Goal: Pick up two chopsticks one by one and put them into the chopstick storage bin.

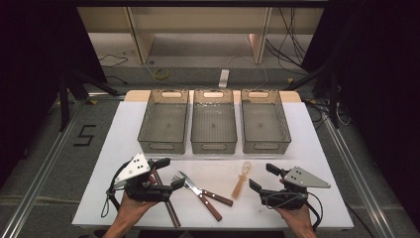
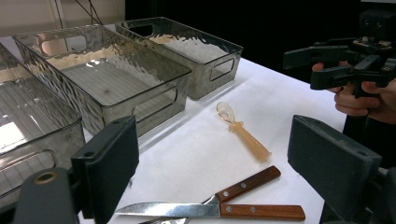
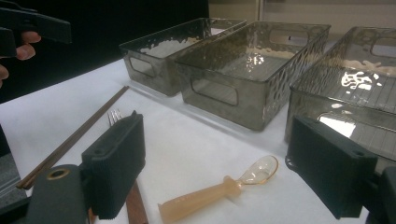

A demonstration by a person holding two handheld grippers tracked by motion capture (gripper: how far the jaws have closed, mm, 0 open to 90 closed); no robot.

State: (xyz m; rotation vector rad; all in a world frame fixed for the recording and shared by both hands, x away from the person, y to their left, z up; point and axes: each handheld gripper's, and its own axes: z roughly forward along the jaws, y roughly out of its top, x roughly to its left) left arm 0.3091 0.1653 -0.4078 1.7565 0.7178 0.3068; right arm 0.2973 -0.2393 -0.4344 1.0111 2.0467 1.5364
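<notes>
On the white table, a pair of brown chopsticks, a fork and a knife, both with wooden handles, and a translucent amber spoon lie near the front edge. My left gripper hovers open over the chopsticks and fork, held by a hand. My right gripper stands open just right of the spoon. In the left gripper view, my own gripper faces the knife and spoon. In the right gripper view, my own gripper faces the spoon, with nothing between its jaws.
Three grey translucent bins stand side by side at the back of the table: left, middle, right, all empty. Beyond the table are cables and wooden furniture legs on the floor.
</notes>
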